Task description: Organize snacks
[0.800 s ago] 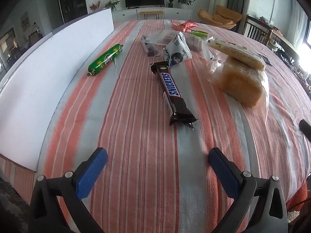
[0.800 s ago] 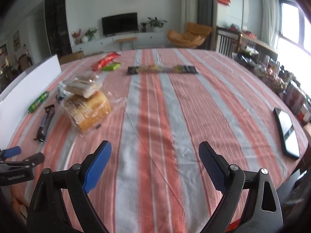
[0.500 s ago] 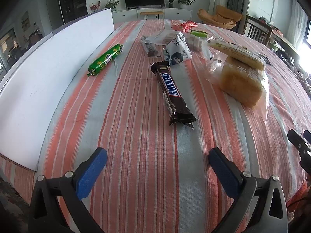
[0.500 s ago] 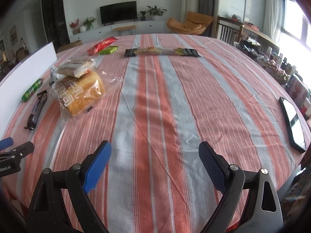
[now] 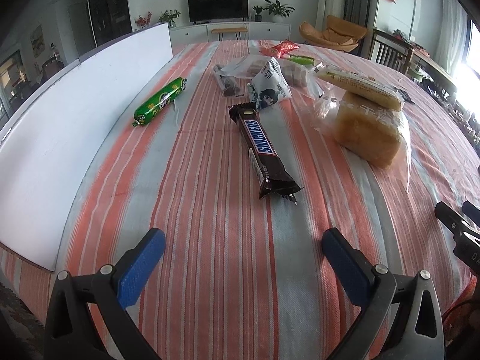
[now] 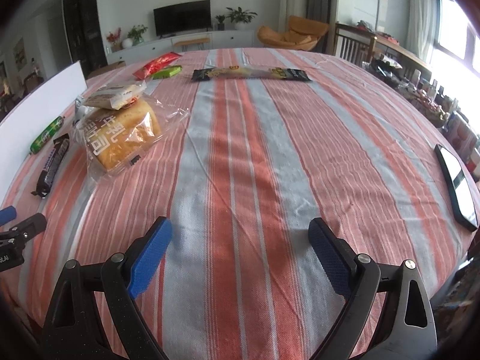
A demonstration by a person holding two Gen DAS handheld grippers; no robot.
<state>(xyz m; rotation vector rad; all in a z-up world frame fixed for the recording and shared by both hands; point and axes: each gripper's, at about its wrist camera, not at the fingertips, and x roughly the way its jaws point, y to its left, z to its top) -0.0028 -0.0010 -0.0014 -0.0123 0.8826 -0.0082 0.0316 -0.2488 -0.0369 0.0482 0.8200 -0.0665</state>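
Nothing is sorted yet; the snacks, Snickers bar [image 5: 264,147] included, are scattered mid-frame on the desk [image 6: 240,156]; left tongs [image 5: 243,247] and right tongs [image 6: 240,237] are released, empty.

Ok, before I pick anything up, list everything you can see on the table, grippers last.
Snickers bar: 1, brown, centre, ahead of left gripper.
Sausage stick: 1, green, beside white board.
White board: 1, along the table's left edge.
Bagged toast loaf: 1, golden, clear bag, right of Snickers.
Long bread pack: 1, pale yellow, lying on the loaf.
Cartoon-face pouch: 1, white, behind Snickers.
Clear bag of brown pieces: 1, behind pouch.
Red packet: 1, far end.
Small green packet: 1, beside red packet.
Long black-and-yellow pack: 1, far centre.
Phone: 1, black, right edge.
Striped tablecloth: 1, orange, grey.
Left gripper: open, empty.
Right gripper: open, empty.
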